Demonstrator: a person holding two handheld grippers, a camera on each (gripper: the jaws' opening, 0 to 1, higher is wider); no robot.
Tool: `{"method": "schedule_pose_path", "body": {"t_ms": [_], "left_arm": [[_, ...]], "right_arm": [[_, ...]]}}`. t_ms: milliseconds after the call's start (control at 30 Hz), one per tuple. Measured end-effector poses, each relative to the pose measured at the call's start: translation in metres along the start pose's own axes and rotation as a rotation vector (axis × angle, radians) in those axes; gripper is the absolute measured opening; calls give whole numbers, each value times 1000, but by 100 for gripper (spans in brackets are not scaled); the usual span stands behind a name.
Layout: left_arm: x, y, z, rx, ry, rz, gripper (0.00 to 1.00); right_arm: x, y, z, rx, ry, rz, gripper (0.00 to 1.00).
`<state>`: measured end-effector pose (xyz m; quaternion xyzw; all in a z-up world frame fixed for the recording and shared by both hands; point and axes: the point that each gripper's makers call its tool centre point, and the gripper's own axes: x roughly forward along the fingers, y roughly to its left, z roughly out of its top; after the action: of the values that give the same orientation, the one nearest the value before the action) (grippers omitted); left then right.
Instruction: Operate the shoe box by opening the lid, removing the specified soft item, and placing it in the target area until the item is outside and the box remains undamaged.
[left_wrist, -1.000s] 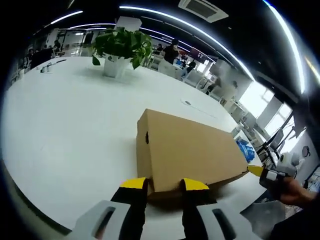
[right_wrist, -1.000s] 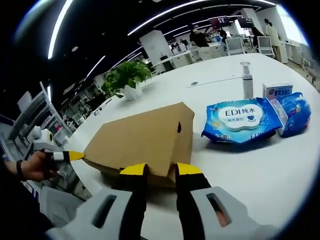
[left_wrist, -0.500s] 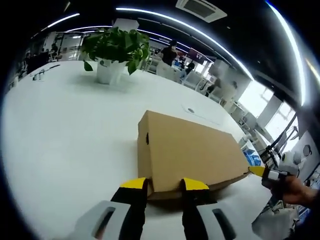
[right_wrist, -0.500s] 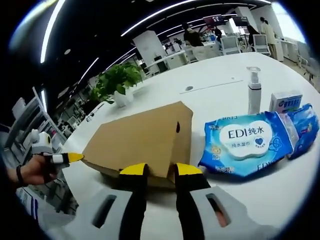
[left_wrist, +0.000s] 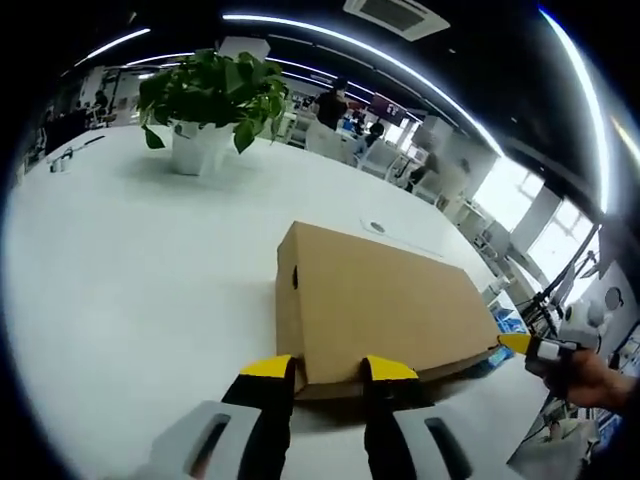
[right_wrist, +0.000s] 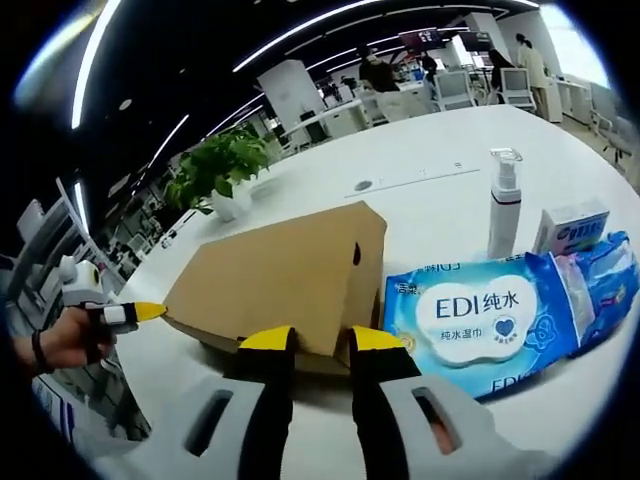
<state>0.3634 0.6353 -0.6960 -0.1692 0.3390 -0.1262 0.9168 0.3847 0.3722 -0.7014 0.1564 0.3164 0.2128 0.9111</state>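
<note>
A closed brown cardboard shoe box (left_wrist: 380, 300) lies on the white table (left_wrist: 120, 270). Its near corner sits between the yellow-tipped jaws of my left gripper (left_wrist: 329, 368), which is shut on the lid's edge. At the box's far right corner, the right gripper's yellow tip (left_wrist: 512, 342) touches the lid, held by a hand (left_wrist: 590, 380). From the other side, the shoe box (right_wrist: 290, 275) has my right gripper (right_wrist: 310, 340) shut on the lid edge at its near corner. The left gripper's tip (right_wrist: 148, 312) meets the box's left corner. The soft item is hidden inside.
A blue wet-wipes pack (right_wrist: 480, 315) lies right beside the box, with a pump bottle (right_wrist: 503, 205), a small carton (right_wrist: 572, 225) and another blue pack (right_wrist: 612, 265) behind it. A potted plant (left_wrist: 205, 100) stands far back on the table. People sit at distant desks.
Both views have shifted over the table while the box stays fixed between the jaws. In the right gripper view the wipes pack now lies closer to the box.
</note>
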Motion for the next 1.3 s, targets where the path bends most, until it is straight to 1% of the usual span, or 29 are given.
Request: {"method": "schedule_pose_path", "body": {"t_ms": [367, 567, 767, 967, 1033, 1100, 1133, 1167, 1200, 1233, 1300], "left_arm": [[-2, -2, 0, 3, -4, 9, 27], [-3, -2, -1, 5, -19, 7, 27], [-2, -1, 0, 27, -23, 12, 26], [-2, -2, 1, 11, -10, 19, 27], [-3, -1, 1, -7, 5, 20, 27], [-6, -1, 2, 21, 6, 25, 25], [-8, -1, 9, 58, -33, 38, 25], [-9, 0, 14, 69, -66, 38, 25], [-14, -5, 15, 62, -75, 17, 26], [-17, -7, 16, 63, -82, 12, 28], [-24, -9, 17, 72, -97, 9, 31]], "right_arm": [[-1, 0, 0, 15, -15, -9, 19], [-1, 0, 0, 24, -24, -12, 19], [-1, -1, -1, 37, -38, -16, 19], [-1, -1, -1, 47, -24, 2, 20], [-1, -2, 0, 60, -10, 20, 20], [-4, -3, -3, 90, 26, 42, 20], [-6, -5, 0, 80, 17, 34, 21], [-12, -8, 2, 33, 10, 19, 22], [-16, -8, 6, 0, -7, 23, 23], [-23, -8, 6, -4, -15, 33, 23], [-32, -13, 3, -30, -4, 40, 24]]}}
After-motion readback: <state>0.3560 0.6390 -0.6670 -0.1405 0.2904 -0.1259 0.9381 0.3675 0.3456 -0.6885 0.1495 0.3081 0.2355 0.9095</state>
